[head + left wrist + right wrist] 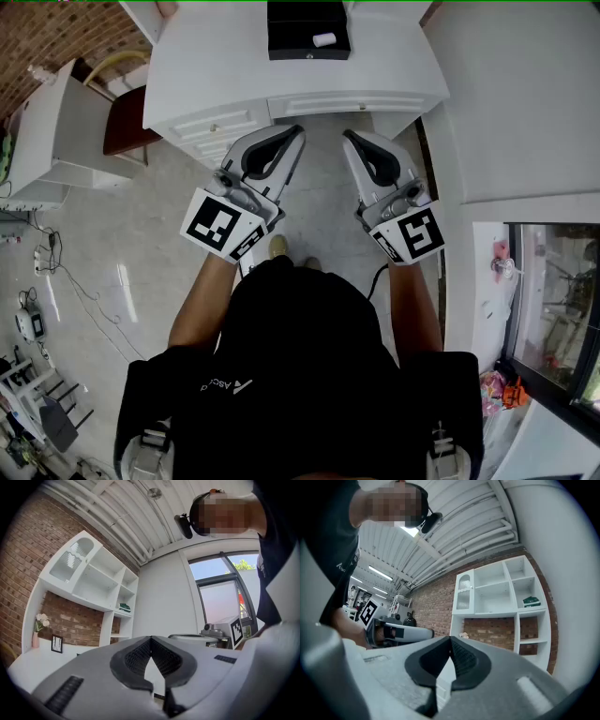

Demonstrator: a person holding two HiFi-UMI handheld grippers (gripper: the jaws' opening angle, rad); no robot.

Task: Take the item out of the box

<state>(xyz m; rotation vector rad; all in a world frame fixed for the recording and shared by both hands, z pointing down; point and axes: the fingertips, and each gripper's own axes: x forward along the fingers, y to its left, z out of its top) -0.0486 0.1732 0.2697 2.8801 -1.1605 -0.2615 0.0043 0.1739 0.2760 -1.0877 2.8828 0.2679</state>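
Note:
A black open box [289, 33] stands at the far middle of the white desk [216, 66], with a small white cylindrical item [323, 39] lying inside it. I hold both grippers up in front of my chest, short of the desk's front edge and well apart from the box. The left gripper [297, 130] [151, 640] is shut, its ribbed pads meeting with nothing between them. The right gripper [347, 135] [450, 640] is shut and empty too. Both gripper views point upward at the wall shelves and ceiling, so neither shows the box.
A brown chair seat [127, 120] sits left of the desk, beside a white side cabinet [52, 141]. Cables [56, 272] trail on the tiled floor at left. A white wall and window ledge [525, 234] run along the right. White wall shelves [93, 581] hang on brick.

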